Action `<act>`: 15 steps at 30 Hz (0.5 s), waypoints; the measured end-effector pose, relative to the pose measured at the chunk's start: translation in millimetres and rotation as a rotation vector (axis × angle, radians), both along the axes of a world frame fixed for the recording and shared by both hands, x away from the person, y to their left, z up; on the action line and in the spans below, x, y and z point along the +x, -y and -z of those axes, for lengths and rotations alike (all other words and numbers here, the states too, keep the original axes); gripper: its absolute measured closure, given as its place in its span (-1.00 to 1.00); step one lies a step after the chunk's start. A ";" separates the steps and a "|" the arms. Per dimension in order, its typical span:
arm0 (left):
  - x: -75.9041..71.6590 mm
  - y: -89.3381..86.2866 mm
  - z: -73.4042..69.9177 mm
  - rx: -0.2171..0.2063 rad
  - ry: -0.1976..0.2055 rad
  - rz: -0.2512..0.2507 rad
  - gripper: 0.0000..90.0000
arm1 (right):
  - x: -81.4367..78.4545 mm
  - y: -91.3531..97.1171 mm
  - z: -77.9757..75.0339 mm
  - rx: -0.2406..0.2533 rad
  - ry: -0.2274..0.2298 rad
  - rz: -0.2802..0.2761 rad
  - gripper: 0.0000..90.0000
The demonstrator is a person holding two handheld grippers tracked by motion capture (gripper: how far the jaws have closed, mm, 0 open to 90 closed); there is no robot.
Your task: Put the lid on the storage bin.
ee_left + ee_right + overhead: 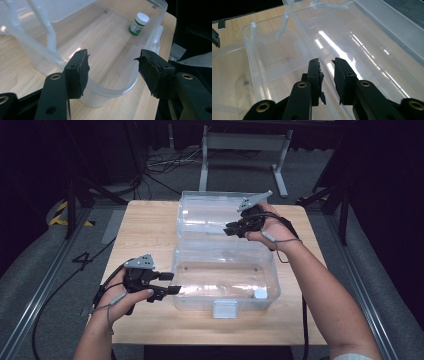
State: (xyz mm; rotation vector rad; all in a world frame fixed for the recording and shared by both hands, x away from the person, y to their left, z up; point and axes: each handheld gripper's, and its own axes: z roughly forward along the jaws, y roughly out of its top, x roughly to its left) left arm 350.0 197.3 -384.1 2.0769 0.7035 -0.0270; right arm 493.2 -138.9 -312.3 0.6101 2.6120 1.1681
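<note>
Open bin (225, 290) clear from above, small bottle (260, 293) in corner, raised lid (210, 215) blocking behind

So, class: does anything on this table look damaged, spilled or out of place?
Nothing is spilled. The odd thing is wear: the pads on the left claw look frayed and ragged at the edges. A small bottle stands upright in a corner of the open clear box.

The small bottle's (139, 23) label print is too small to read (its base sits behind the box wall (150, 37)).
</note>
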 end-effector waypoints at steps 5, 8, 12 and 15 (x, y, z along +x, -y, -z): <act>-0.1 8.6 3.0 0.007 -0.003 0.027 -0.07 | -0.1 0.8 0.8 0.006 0.000 -0.002 0.70; -0.2 13.8 4.8 0.008 -0.006 0.046 -0.07 | -0.3 0.5 0.8 0.007 -0.003 0.003 0.70; -1.2 21.0 7.0 0.006 -0.019 0.070 -0.07 | -0.5 0.3 1.0 0.006 0.000 0.004 0.70; -1.5 26.6 9.3 0.011 -0.023 0.084 -0.07 | -0.7 0.3 1.1 0.006 0.001 0.004 0.70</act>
